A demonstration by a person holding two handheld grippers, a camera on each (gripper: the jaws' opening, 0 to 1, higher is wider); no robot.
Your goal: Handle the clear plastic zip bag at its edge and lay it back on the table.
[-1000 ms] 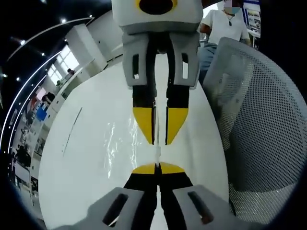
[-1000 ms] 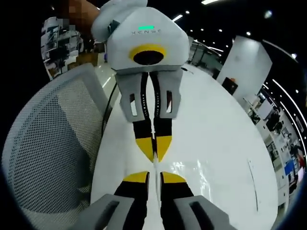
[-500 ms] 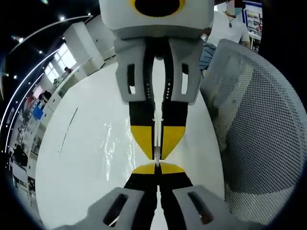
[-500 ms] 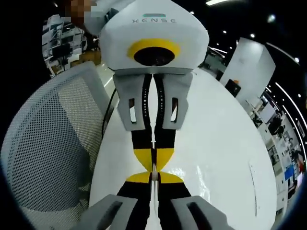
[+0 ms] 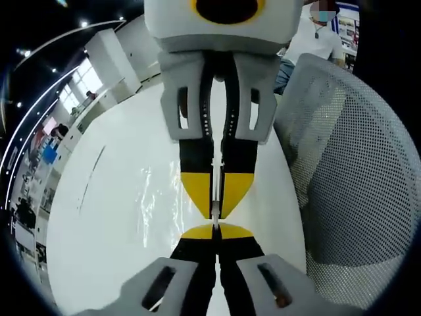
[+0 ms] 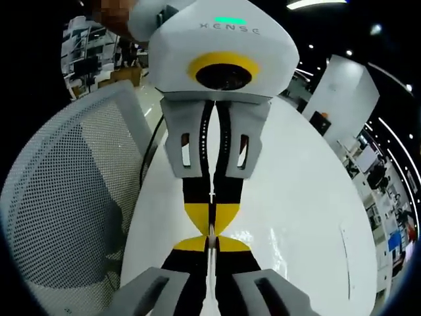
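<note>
The clear plastic zip bag [image 5: 155,197] shows as shiny wrinkles over the white table [image 5: 99,224], and one thin edge of it runs up between the jaws. My left gripper [image 5: 214,232] is shut on that edge from below. Facing it tip to tip, my right gripper [image 5: 216,212] is shut on the same strip. In the right gripper view the bag [image 6: 263,241] glints to the right, with my right gripper [image 6: 210,243] below and my left gripper [image 6: 210,225] coming down from above, both pinched on the edge.
A grey mesh office chair [image 5: 348,171] stands close against the table's edge, and it appears again [image 6: 66,197] at the left. A seated person in a white shirt [image 5: 309,39] is behind it. The white table [image 6: 302,191] stretches away, with a thin dark line [image 5: 91,181] on it.
The two grippers have drawn together until their yellow tips nearly touch. The right gripper's jaws, slightly apart a second ago, have shut on the bag's edge.
</note>
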